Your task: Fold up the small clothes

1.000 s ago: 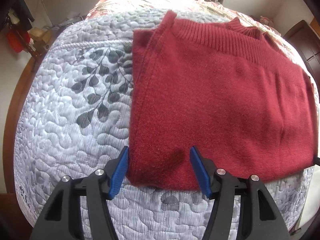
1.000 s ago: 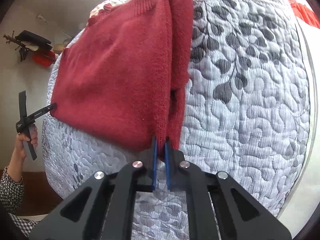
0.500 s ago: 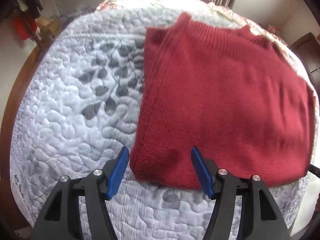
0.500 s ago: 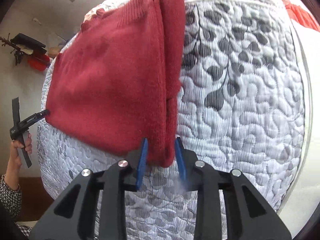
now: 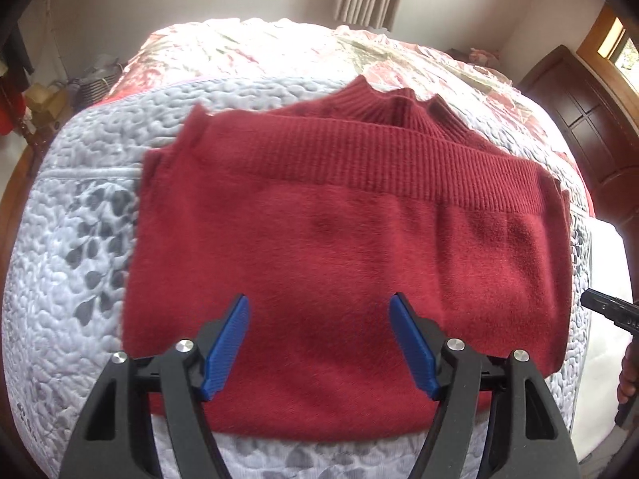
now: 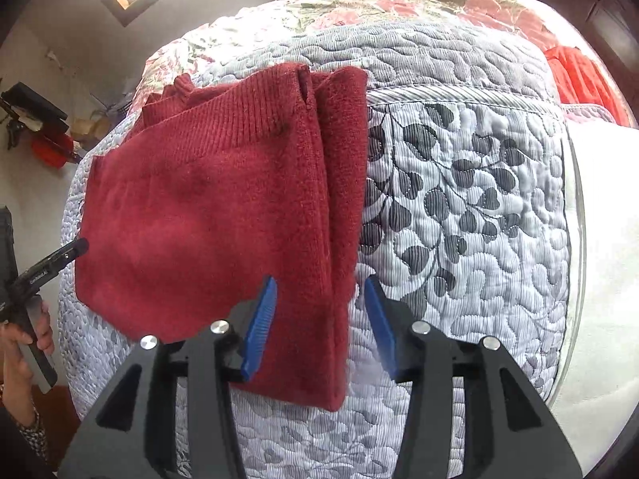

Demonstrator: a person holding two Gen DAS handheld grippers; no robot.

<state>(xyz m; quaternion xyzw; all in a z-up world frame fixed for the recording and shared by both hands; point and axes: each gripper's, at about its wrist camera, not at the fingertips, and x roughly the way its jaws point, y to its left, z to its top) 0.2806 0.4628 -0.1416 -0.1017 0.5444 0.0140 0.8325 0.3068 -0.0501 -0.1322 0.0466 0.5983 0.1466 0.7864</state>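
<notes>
A dark red knitted sweater (image 5: 343, 247) lies folded into a flat rectangle on the quilted bedspread (image 5: 80, 247), its ribbed hem and collar towards the far side. My left gripper (image 5: 319, 343) hangs open over the sweater's near edge, blue pads wide apart, holding nothing. In the right wrist view the same sweater (image 6: 207, 215) shows its folded right edge running towards me. My right gripper (image 6: 321, 319) is open, its pads either side of that edge at the near corner, not clamping it.
The grey leaf-patterned quilt (image 6: 471, 215) covers the bed, with a floral cover (image 5: 279, 48) beyond it. Dark wooden furniture (image 5: 591, 111) stands at the right. An orange-red cloth (image 6: 583, 80) lies at the far right. A hand (image 6: 24, 339) holds the other gripper's handle.
My right gripper has opened and let go of the sweater's folded edge. My left gripper has shifted right along the sweater's near edge, still open.
</notes>
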